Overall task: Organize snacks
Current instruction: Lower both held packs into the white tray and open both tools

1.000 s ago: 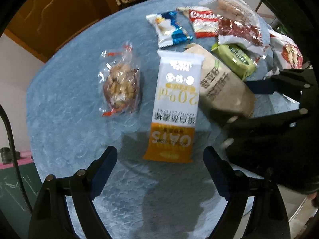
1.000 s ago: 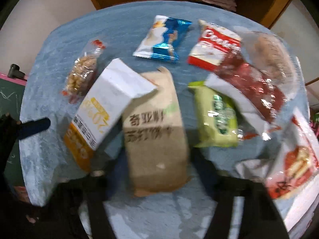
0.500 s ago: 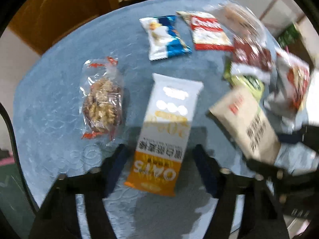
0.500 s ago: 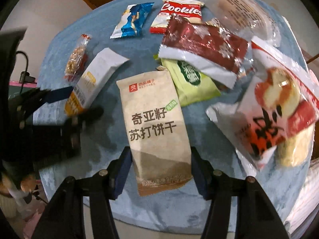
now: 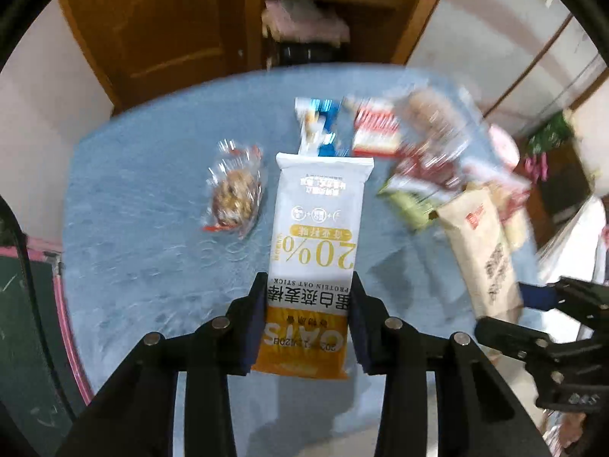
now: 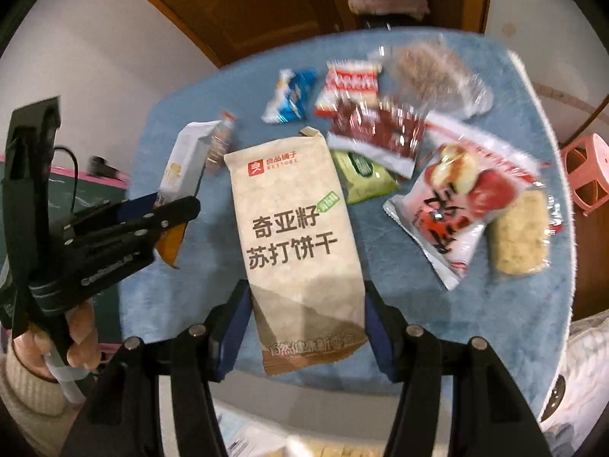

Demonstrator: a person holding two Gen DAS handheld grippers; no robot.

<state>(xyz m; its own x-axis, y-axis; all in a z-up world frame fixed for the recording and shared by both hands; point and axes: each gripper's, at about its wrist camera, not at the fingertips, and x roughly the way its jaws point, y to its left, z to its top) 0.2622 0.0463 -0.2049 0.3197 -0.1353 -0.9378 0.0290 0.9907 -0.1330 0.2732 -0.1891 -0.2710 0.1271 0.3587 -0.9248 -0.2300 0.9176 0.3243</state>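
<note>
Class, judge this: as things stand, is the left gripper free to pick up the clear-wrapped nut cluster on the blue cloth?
Probably not yet. The left gripper is shut on the white-and-orange oat bar packet; the clear-wrapped nut cluster lies unobstructed just left of it.

A fuzzy, textured light-blue cloth covers the round worktop (image 5: pixel 144 198). The white-and-orange oat bar wrapper (image 5: pixel 316 236) looks like smooth, faintly glossy plastic film; the tan cracker bag (image 6: pixel 297 243) reads as matt kraft paper. The clear crinkled cellophane nut-cake packet (image 5: pixel 234 194) glints. The brown wooden door (image 5: pixel 152 26) has a satin sheen
</note>
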